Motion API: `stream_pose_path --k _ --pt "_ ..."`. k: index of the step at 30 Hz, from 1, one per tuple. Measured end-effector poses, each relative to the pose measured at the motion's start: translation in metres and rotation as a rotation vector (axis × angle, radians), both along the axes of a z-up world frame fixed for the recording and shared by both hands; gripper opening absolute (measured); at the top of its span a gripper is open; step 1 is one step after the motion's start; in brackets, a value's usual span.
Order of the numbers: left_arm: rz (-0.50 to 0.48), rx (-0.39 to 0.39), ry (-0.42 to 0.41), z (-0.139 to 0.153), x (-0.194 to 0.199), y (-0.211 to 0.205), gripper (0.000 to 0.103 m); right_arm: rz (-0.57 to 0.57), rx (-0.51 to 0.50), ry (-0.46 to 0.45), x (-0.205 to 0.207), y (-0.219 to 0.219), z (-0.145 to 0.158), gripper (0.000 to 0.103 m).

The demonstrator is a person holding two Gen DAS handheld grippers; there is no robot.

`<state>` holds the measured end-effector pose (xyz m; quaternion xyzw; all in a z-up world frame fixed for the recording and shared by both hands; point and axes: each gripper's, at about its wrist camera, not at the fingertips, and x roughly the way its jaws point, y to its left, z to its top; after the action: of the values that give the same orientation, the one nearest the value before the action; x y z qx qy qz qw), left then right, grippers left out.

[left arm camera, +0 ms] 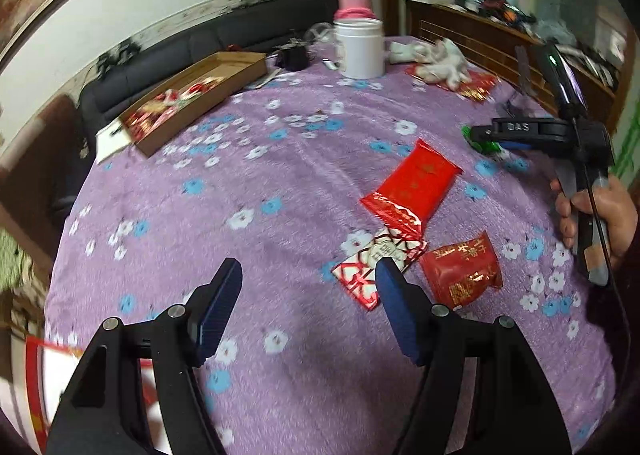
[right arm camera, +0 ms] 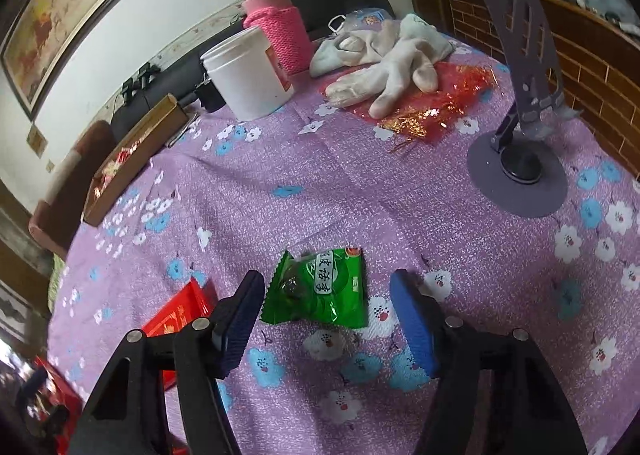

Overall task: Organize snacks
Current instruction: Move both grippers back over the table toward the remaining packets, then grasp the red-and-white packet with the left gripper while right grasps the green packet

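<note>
Reaching for green snack packet (right arm camera: 320,287): your right gripper (right arm camera: 326,319) straddles it, jaws apart, not pressing. Lower, close. Left gripper (left arm camera: 308,307) parted, empty; cardboard tray (left arm camera: 192,103) far left.

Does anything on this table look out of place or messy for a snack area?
Yes. White gloves lie crumpled on a red foil wrapper near the white jar; they are not snacks. Loose packets, such as the green one, lie scattered outside the cardboard box.
</note>
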<state>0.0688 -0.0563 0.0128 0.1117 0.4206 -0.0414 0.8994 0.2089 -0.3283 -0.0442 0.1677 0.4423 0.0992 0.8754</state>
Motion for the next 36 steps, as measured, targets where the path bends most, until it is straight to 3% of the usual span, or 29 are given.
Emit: stream_pose_path --k 5,8,13,20,26,31,33,36 --pt "-0.126 0.091 0.046 -0.020 0.006 -0.022 0.068 0.030 -0.076 -0.022 -0.003 0.008 0.001 0.064" --pt "-0.157 0.101 0.067 -0.025 0.014 -0.029 0.068 0.048 -0.110 -0.039 -0.004 0.011 0.000 0.064" --pt "-0.230 0.118 0.137 -0.036 0.025 -0.035 0.068 0.069 -0.076 -0.045 -0.005 0.005 0.000 0.063" --pt "-0.360 0.114 0.192 -0.044 0.032 -0.045 0.068 0.077 -0.056 -0.045 -0.004 0.002 0.000 0.061" --pt "-0.410 0.100 0.202 -0.049 0.039 -0.045 0.068 0.084 -0.105 -0.054 -0.004 0.008 0.000 0.061" --pt "-0.462 0.083 0.187 -0.050 0.036 -0.046 0.067 0.074 -0.152 -0.055 -0.004 0.010 0.000 0.051" --pt "-0.479 0.068 0.190 -0.049 0.036 -0.047 0.059 0.077 -0.186 -0.057 -0.005 0.013 0.000 0.050" --pt "-0.488 0.060 0.186 -0.049 0.035 -0.046 0.056 0.088 -0.250 -0.064 -0.006 0.021 0.000 0.048"
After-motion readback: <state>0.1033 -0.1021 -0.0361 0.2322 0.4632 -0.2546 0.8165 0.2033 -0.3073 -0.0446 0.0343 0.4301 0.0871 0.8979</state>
